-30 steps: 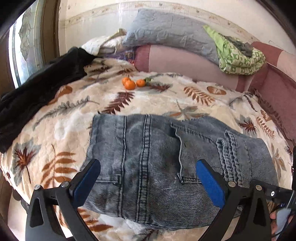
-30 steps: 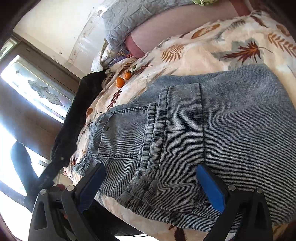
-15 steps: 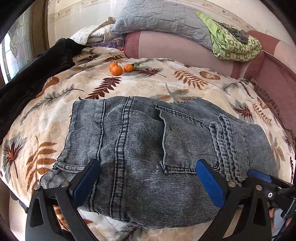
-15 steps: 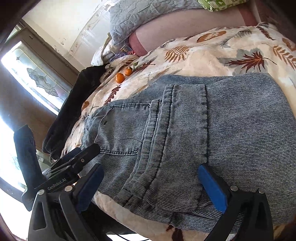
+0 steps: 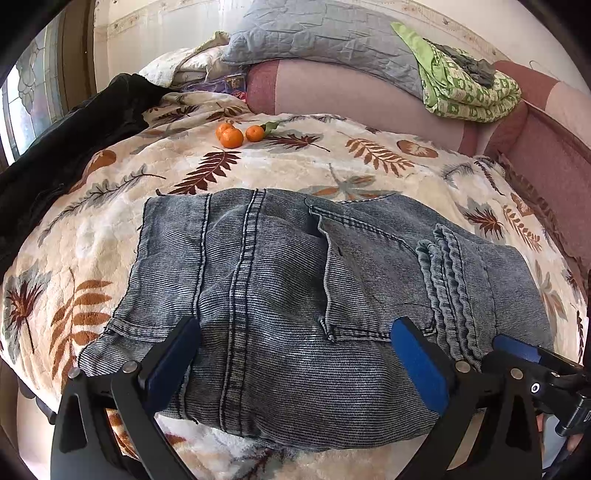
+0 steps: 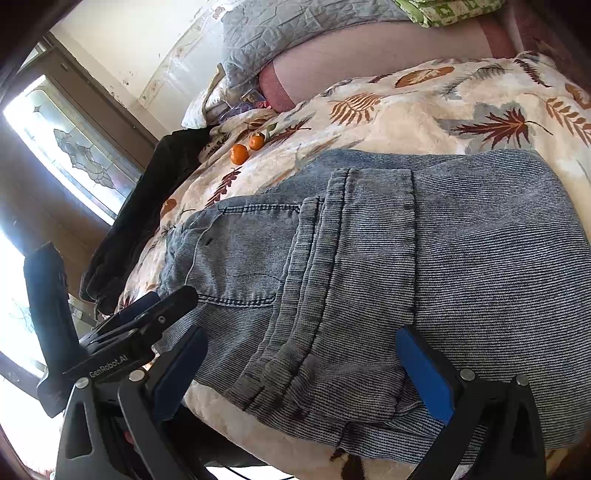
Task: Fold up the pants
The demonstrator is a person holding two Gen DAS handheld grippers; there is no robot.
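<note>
The jeans [image 5: 295, 295] lie folded in a wide bundle on the bed's leaf-print blanket [image 5: 332, 166], near its front edge. Left tool [image 5: 295, 362] and right tool [image 6: 303, 369] both hover over them, jaws wide apart, empty. Three oranges [image 5: 236, 134] sit beyond.

Left wrist: close above bed [image 5: 295, 173] near edge, facing headboard. Right wrist: closer, tilted, facing window side. Shared: jeans [image 5: 314, 295] [image 6: 406, 258], oranges [image 5: 232, 137] [image 6: 240, 154], grey pillow [image 5: 314, 37] [image 6: 295, 29].

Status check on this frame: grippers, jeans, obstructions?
Left gripper and right gripper open, holding nothing. Jeans folded on the bedspread. Oranges well clear.
</note>
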